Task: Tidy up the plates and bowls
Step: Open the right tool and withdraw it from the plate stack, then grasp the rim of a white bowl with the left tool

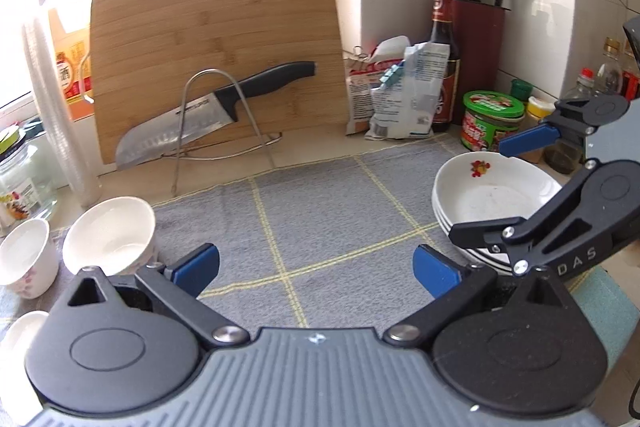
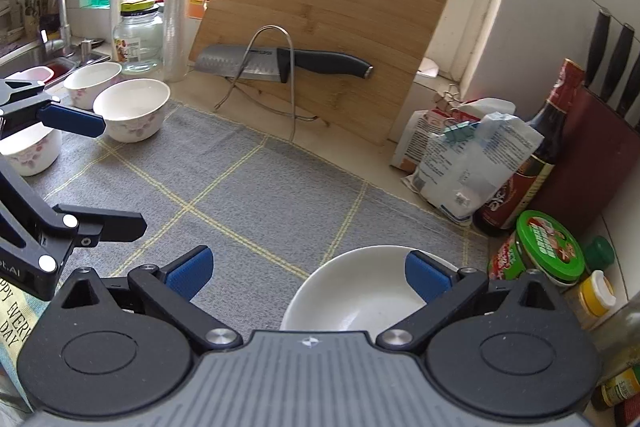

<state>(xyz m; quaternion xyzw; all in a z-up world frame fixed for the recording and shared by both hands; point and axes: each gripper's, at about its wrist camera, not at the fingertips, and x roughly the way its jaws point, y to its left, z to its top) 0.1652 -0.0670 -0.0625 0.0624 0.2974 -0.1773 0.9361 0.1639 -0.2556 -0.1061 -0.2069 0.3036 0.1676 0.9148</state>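
A stack of white plates (image 1: 492,195) with a red flower mark sits on the grey mat (image 1: 320,219) at the right; it shows in the right wrist view (image 2: 360,291) under the gripper. My right gripper (image 2: 308,273) is open above the stack's left side, empty. It also shows in the left wrist view (image 1: 504,187) over the stack. My left gripper (image 1: 316,267) is open and empty over the mat. Small white flowered bowls (image 1: 110,239) stand at the mat's left edge, also in the right wrist view (image 2: 132,109).
A wooden cutting board (image 1: 216,51) leans at the back with a knife (image 1: 216,115) on a wire rack. Bags (image 1: 400,95), a sauce bottle (image 1: 442,47), a knife block (image 1: 478,59) and jars (image 1: 492,123) crowd the right. A glass jar (image 2: 138,41) and a sink (image 2: 36,59) lie left.
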